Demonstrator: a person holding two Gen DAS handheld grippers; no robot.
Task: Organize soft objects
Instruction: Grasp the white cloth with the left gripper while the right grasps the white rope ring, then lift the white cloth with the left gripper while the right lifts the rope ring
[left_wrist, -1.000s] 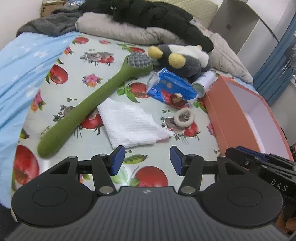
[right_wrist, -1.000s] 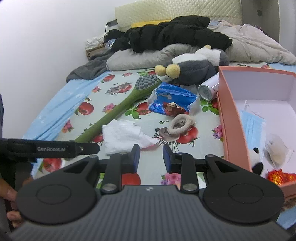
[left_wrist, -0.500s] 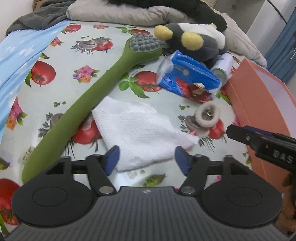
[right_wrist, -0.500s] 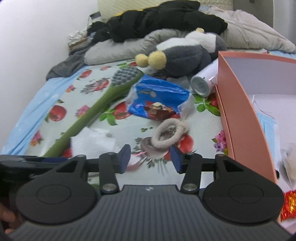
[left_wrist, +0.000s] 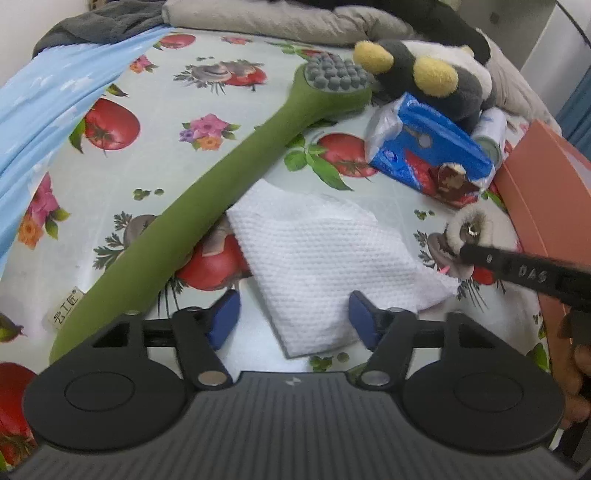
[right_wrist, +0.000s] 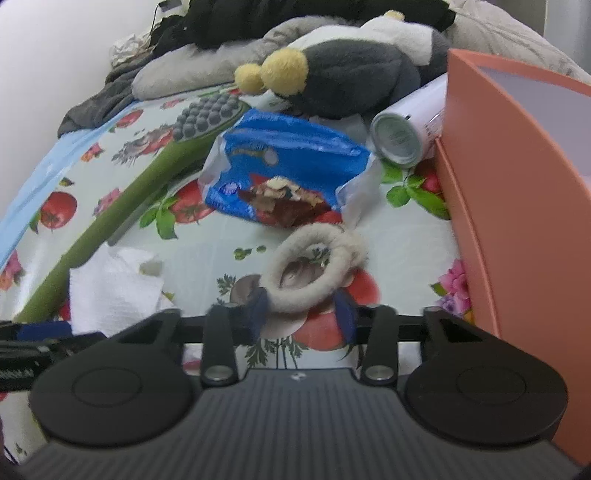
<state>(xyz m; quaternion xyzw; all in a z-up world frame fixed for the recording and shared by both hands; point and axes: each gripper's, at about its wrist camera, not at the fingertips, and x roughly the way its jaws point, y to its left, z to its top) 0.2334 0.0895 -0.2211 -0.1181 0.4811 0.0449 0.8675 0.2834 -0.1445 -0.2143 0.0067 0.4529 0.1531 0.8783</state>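
**Both grippers down on target, jaws closing**

As both hands dropped toward the bed over the last second, each target went from mid-frame to right at the fingertips. Both jaw pairs widened briefly and are now closing.

- Left gripper (left_wrist: 291, 319): jaws closing with the near corner of the white paper towel (left_wrist: 325, 266) between the blue pads; pads not pressing on it yet, so nothing held.
- Right gripper (right_wrist: 303, 315): jaws closing around the near arc of the fluffy beige hair tie (right_wrist: 314, 269), lower centre of its frame. Motion blur there; contact not confirmed, I read it as not yet gripped.

Meaning: likely two simultaneous pick-ups in hand, drop-off probably the orange box (right_wrist: 517, 206) at frame right.

Edges and room:
- Box wall rises steeply just right of the hair tie; right hand needs to lift over the rim, not slide across.
- Green long-handled massage brush (left_wrist: 207, 206) overlaps the towel's upper-left edge; pulling the towel may drag it.
- Blue snack bag (right_wrist: 284, 177) and white can (right_wrist: 402, 136) sit just above the hair tie, against the box.
- Right gripper's arm crosses the right side of the left view, near the towel's right corner; the hands are close.
- Open bedsheet (left_wrist: 155, 122) at upper left of the left view.
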